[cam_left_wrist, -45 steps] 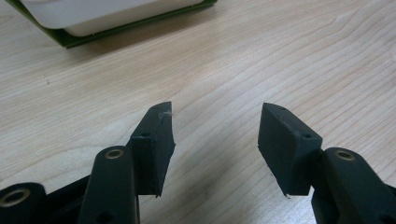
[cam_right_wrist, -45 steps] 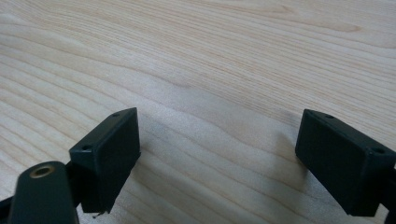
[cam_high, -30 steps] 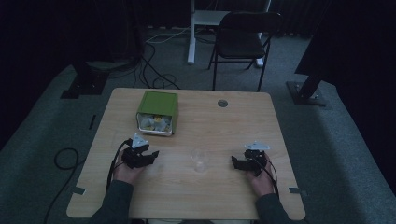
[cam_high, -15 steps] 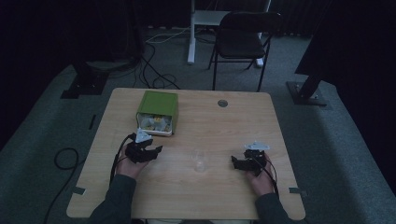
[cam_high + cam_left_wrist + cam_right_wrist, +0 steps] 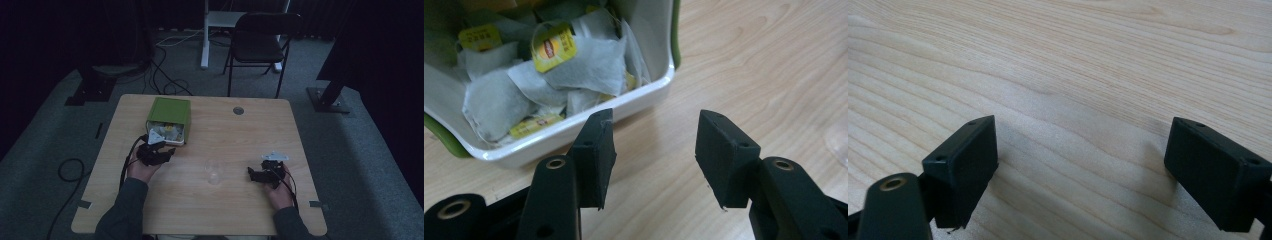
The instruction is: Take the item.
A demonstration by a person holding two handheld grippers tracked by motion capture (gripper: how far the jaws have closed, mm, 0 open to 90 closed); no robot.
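A green box (image 5: 170, 119) with a white inside lies on its side at the table's back left, its mouth facing the person. It holds several tea bags (image 5: 574, 65) with yellow tags. My left gripper (image 5: 167, 150) hovers just in front of that mouth, open, its jaws having just been closing a little with nothing between them (image 5: 654, 150). A clear glass (image 5: 213, 171) stands near the table's middle; its edge (image 5: 839, 140) shows in the left gripper view. My right gripper (image 5: 252, 173) rests on the wood at the right, open and empty (image 5: 1080, 170).
The wooden table (image 5: 240, 135) has a round cable grommet (image 5: 238, 110) at the back. A folding chair (image 5: 260, 45) and a white desk leg (image 5: 204, 35) stand behind it, with cables (image 5: 165, 80) on the grey carpet.
My left gripper has moved forward and to the right, closer to the green box's mouth. The right gripper has stayed put.
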